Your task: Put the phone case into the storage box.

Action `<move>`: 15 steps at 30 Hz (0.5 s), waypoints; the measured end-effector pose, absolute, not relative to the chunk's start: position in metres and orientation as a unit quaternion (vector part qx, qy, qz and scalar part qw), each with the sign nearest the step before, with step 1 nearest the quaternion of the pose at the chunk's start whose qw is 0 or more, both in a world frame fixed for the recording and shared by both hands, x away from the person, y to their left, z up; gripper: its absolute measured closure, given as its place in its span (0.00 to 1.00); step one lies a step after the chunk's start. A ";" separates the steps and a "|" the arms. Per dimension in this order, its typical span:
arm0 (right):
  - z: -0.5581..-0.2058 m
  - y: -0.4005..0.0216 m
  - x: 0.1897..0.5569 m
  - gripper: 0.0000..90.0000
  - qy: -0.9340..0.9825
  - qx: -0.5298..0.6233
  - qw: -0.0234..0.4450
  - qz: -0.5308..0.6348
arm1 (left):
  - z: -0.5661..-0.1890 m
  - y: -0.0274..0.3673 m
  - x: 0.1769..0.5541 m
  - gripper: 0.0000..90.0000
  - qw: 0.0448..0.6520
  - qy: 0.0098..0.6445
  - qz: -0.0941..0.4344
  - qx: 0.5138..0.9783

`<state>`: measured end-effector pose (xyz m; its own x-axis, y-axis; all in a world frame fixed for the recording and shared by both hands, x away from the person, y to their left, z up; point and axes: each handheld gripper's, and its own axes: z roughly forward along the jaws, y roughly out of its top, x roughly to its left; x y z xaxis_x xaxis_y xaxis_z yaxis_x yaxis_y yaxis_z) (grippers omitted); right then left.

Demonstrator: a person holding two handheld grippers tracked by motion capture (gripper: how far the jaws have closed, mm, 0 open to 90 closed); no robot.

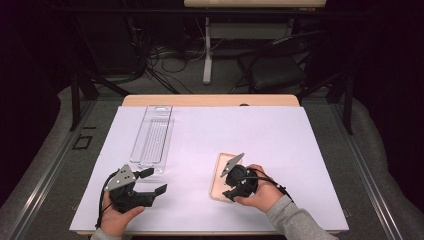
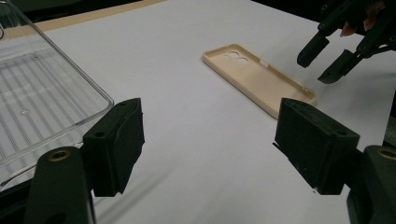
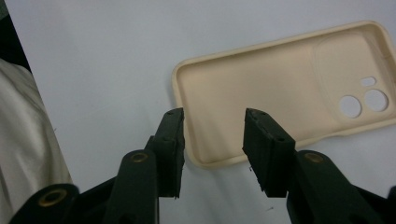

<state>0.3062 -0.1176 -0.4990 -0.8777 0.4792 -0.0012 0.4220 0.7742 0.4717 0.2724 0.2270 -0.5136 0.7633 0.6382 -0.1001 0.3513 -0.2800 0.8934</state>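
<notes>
A: Item: beige phone case (image 3: 280,93)?
B: Lay hollow side up, right of centre on white sheet (image 1: 260,130).
A: Right gripper (image 3: 212,140)?
B: Jaws partly apart over its near end, holding nothing.
A: Left gripper (image 2: 208,140)?
B: Wide apart, nothing held.

Left tongs (image 1: 152,181) and right tongs (image 1: 226,189): black, each topped by a grey three-cornered plate, black cable trailing. Brass-coloured inserts at jaw bases. Grey sleeve (image 1: 295,220) on right arm.
</notes>
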 end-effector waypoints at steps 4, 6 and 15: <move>-0.501 -0.116 0.305 0.71 0.943 0.234 0.059 0.229 | -0.514 0.227 0.273 0.26 0.511 0.315 0.140 0.787; -0.502 -0.115 0.305 0.73 0.944 0.232 0.058 0.227 | -0.514 0.227 0.273 0.26 0.511 0.315 0.139 0.787; -0.506 -0.108 0.304 0.79 0.951 0.214 0.058 0.215 | -0.514 0.227 0.273 0.26 0.511 0.316 0.139 0.787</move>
<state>0.3040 -0.1079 -0.5062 -0.9012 0.4331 -0.0190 0.3828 0.8157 0.4337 0.2727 0.2270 -0.5140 0.7612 0.6400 -0.1045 0.3557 -0.2774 0.8925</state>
